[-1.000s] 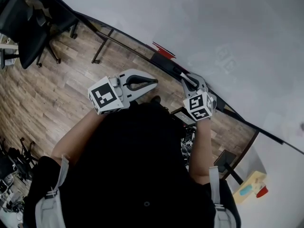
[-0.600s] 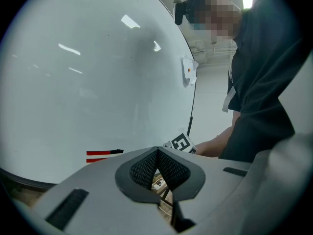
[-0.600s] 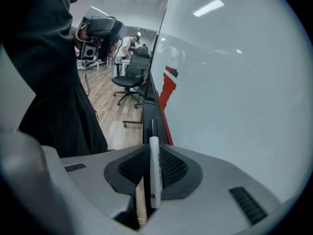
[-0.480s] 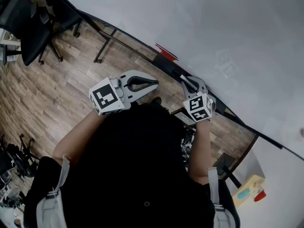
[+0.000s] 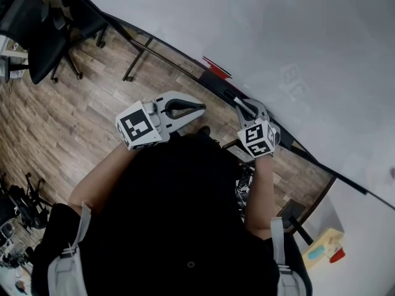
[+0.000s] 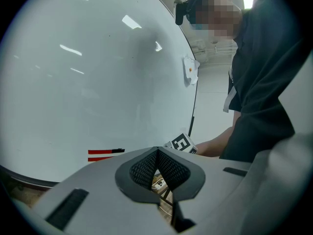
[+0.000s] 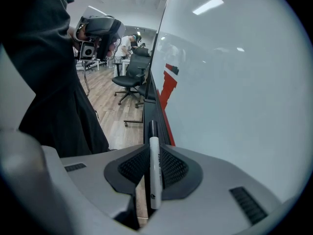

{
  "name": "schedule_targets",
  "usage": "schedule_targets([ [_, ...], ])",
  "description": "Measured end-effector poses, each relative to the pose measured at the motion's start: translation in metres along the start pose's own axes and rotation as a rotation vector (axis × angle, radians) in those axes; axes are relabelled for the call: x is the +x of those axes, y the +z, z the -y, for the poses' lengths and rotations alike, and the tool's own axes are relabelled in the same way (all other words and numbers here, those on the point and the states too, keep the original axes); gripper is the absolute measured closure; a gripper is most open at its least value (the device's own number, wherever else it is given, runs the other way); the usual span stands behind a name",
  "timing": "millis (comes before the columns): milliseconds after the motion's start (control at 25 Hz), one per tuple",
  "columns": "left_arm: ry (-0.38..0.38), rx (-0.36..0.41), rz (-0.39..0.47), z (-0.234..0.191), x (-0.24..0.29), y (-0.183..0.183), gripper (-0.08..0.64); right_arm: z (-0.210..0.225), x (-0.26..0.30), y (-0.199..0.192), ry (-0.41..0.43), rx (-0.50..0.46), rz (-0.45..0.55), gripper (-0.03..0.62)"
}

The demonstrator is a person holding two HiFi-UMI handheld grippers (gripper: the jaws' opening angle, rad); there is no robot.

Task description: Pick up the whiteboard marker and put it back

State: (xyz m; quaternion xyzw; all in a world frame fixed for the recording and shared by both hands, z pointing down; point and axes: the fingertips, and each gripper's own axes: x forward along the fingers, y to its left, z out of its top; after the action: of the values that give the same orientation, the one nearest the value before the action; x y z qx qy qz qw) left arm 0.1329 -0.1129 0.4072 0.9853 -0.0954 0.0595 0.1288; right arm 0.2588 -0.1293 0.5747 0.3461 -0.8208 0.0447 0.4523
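Observation:
My right gripper [image 7: 151, 169] is shut on the whiteboard marker [image 7: 154, 175], a white barrel with a black cap pointing forward along the dark tray [image 7: 146, 102] under the whiteboard [image 7: 234, 82]. In the head view the right gripper [image 5: 239, 105] is at the whiteboard's [image 5: 278, 36] lower edge, the marker mostly hidden between its fingers. My left gripper [image 5: 200, 108] hovers to its left, apart from the board. In the left gripper view its pads [image 6: 168, 168] meet at the tips, with nothing between them.
A red strip [image 5: 213, 66] sits on the board near the tray, seen also in the left gripper view as red strip [image 6: 105, 154]. Black office chairs [image 5: 37, 36] stand on the wood floor [image 5: 74, 122]. A cardboard box [image 5: 321, 246] lies at lower right.

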Motion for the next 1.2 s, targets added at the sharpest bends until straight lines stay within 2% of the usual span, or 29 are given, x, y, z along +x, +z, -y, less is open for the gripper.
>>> schedule_targets([
  [600, 0.027, -0.003, 0.014, 0.004, -0.003, 0.002, 0.549, 0.001, -0.009, 0.007, -0.006, 0.004, 0.007, 0.502],
  [1000, 0.001, 0.011, 0.050, 0.015, 0.004, 0.009, 0.549, 0.010, -0.055, 0.045, -0.047, -0.003, 0.114, 0.502],
  [1200, -0.019, 0.032, 0.055, 0.013, 0.019, 0.022, 0.549, 0.009, -0.087, 0.078, -0.014, 0.012, 0.215, 0.505],
])
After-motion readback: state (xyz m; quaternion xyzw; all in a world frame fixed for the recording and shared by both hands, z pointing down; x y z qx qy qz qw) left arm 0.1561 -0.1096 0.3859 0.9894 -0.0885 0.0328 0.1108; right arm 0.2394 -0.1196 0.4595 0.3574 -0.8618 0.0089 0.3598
